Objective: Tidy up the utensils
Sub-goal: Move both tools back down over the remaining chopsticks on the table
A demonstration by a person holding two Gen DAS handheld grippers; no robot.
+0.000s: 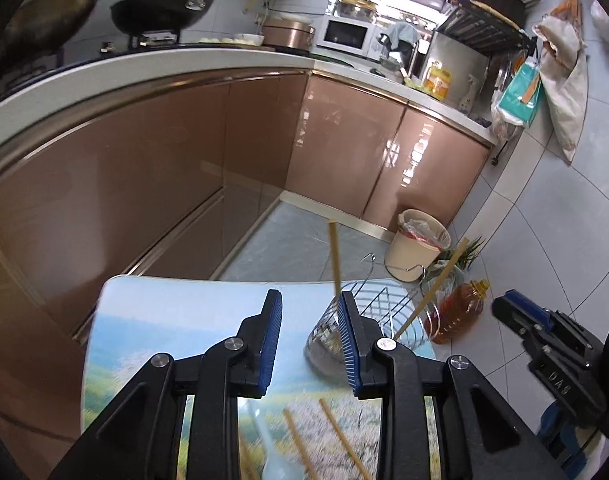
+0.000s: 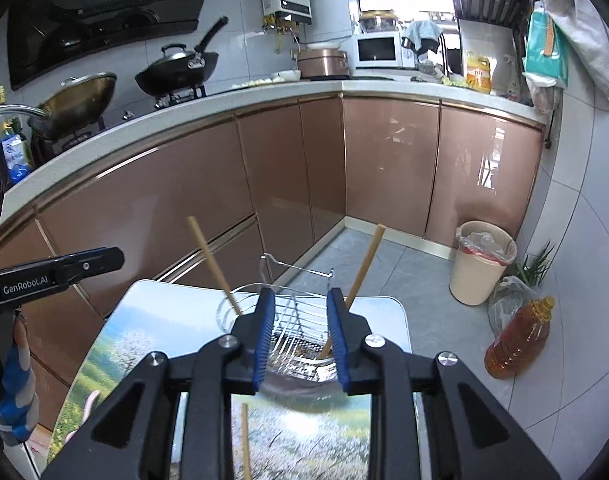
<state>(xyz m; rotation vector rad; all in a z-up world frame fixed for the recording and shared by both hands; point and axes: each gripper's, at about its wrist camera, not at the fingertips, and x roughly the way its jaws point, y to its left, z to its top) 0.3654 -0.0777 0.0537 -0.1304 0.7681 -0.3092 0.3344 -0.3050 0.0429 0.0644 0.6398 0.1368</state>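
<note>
Below, possibly chopsticks (image 1: 336,436), partly hidden.

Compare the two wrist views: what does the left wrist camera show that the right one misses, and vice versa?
Only the left wrist view shows two chopsticks lying on the table behind its open left gripper. Only the right shows the range hood. Both share the wire utensil holder with two chopsticks standing in it, the bin and oil bottle.

Left gripper (image 1: 311,338) and right gripper (image 2: 299,336): jaws apart, empty.
</note>
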